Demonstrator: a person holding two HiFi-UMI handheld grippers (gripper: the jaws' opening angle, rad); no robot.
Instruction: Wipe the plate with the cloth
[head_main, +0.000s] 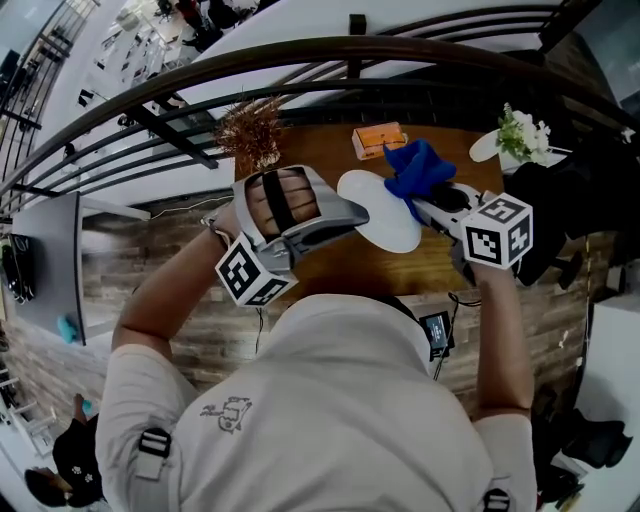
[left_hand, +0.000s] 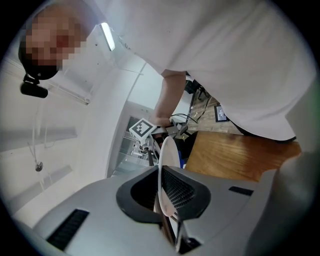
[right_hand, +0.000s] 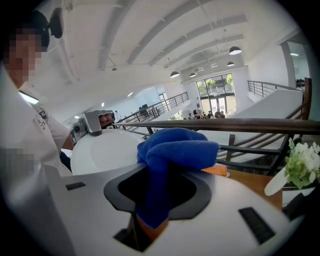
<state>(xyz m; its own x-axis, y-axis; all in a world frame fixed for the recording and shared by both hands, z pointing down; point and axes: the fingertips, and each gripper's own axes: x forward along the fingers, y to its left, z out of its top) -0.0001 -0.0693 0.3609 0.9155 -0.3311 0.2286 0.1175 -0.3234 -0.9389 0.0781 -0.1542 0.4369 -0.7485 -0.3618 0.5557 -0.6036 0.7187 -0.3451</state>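
My left claw (head_main: 345, 215) is clenched on the rim of the white plate (head_main: 385, 215). It grips the plate at its nine o'clock edge and holds it in the air above the wooden table (head_main: 330, 150). My right claw (head_main: 432, 203) is clamped on the blue cloth (head_main: 418, 165). The cloth's bunched end pokes out past the tips and sits at the plate's one o'clock rim. I cannot tell for sure whether it is pressing on the plate yet.

To wipe well, I judge I should lay that bunched end flat on the plate's face and sweep in arcs from one o'clock toward seven, covering the middle as well as the rim. The plate is pinched only at one thin edge, so a hard push near the far side could lever it out of my left claw. I'd use light strokes there and firmer ones near the grip. I'd also brace the left against each stroke and stay clear of the orange box (head_main: 378, 139) at twelve o'clock.
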